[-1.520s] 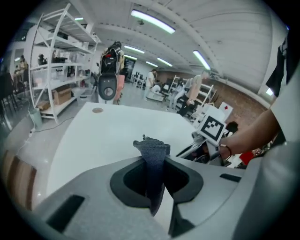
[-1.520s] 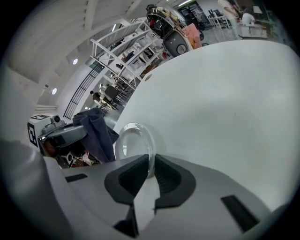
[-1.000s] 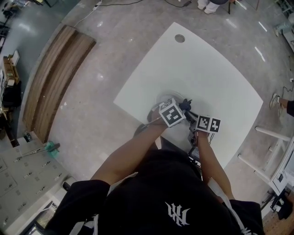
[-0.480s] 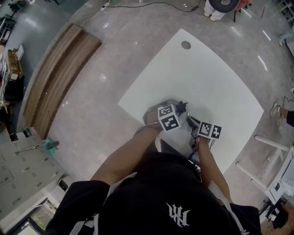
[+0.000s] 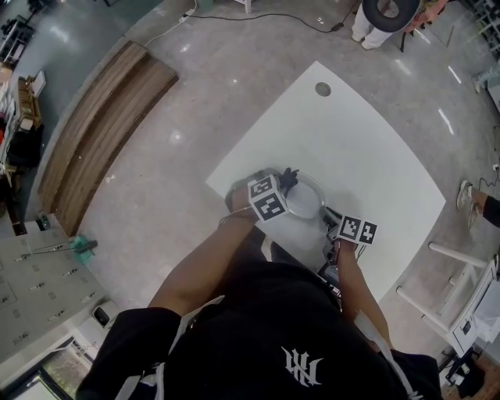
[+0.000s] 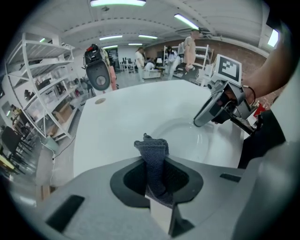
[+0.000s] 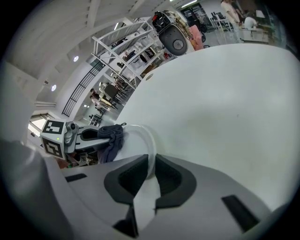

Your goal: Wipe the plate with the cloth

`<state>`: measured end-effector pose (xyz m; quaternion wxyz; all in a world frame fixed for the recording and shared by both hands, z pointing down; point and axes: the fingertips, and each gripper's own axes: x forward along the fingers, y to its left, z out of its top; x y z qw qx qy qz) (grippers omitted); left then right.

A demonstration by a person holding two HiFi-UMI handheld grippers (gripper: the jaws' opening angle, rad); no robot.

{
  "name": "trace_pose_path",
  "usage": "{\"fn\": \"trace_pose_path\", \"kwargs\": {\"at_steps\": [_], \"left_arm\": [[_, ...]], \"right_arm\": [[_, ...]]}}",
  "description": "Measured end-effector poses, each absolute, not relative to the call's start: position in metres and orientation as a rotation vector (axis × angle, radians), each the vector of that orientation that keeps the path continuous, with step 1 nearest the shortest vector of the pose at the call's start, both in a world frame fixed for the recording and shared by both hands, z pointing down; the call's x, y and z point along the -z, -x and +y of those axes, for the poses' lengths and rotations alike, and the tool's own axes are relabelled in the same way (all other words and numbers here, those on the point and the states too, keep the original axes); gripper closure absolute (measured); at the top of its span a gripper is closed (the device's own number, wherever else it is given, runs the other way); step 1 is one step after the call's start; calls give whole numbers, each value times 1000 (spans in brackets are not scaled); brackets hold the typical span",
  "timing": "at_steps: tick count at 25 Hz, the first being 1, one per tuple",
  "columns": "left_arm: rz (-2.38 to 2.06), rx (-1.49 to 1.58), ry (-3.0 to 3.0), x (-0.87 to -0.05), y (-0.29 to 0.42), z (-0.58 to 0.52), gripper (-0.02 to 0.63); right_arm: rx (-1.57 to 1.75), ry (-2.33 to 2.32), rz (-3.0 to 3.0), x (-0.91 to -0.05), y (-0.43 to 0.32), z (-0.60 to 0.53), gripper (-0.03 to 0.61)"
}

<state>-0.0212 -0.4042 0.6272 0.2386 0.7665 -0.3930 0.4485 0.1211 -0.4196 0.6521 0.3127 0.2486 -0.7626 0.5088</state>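
Note:
A white plate (image 5: 306,201) lies near the front edge of the white table (image 5: 367,148). My left gripper (image 5: 284,186) is shut on a dark grey cloth (image 5: 290,179), whose bunched end sticks up between the jaws over the plate's left rim. In the left gripper view the cloth (image 6: 154,157) hangs from my left gripper (image 6: 157,177), with the plate (image 6: 187,137) just beyond. My right gripper (image 5: 329,216) is shut on the plate's right rim. In the right gripper view the plate (image 7: 148,149) runs into my right gripper (image 7: 151,171), and the cloth (image 7: 112,137) hangs at its far side.
The table has a round hole (image 5: 323,89) at its far side. Wooden boards (image 5: 98,129) lie on the floor to the left. A person's feet (image 5: 367,19) stand beyond the table. Metal shelving (image 6: 44,89) rises left of the table.
My left gripper has carried the cloth leftward from over the plate's middle to its left rim, uncovering the plate. The right gripper has kept its hold on the rim.

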Motion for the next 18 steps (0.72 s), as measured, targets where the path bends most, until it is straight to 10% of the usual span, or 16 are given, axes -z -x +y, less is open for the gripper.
{"fn": "trace_pose_path", "kwargs": {"at_steps": [18], "left_arm": [[-1113,-587,-2228,-530,69,-360,563]], "right_arm": [[-1467,-738,-2282,-591,-134,-418,551]]}}
